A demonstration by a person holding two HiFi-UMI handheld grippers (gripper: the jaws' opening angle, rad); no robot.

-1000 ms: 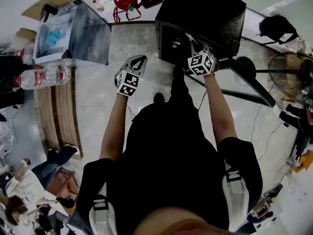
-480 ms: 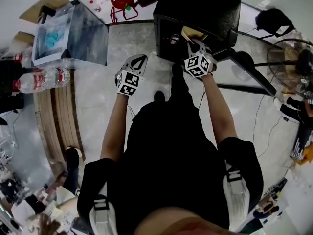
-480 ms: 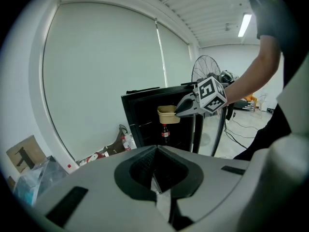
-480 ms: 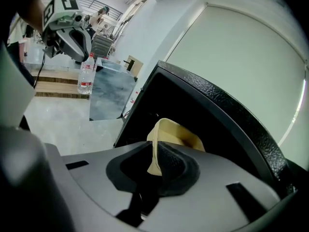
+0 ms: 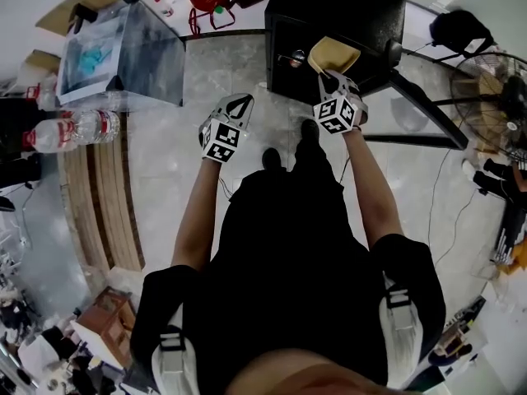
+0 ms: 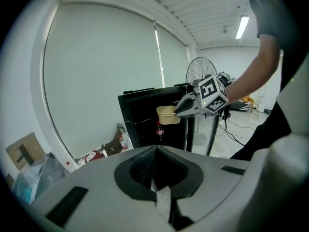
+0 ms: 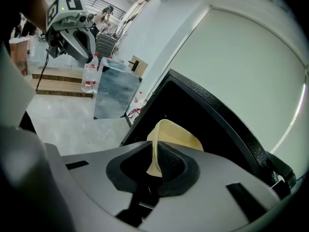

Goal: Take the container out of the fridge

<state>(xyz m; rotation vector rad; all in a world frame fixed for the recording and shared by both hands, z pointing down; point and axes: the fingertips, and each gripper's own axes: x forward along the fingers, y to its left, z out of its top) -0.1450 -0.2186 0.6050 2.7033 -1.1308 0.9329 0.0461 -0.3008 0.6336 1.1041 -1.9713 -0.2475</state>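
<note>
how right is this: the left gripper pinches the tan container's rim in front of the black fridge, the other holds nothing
Wrong side. The right gripper view shows the right gripper pinching the rim of the tan container in front of the black fridge; the left gripper holds nothing.

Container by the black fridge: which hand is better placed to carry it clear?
Right. The right gripper is shut on the tan container by its rim, at the black fridge's open front. The left gripper hangs apart over the floor, jaws together, holding nothing.
</note>
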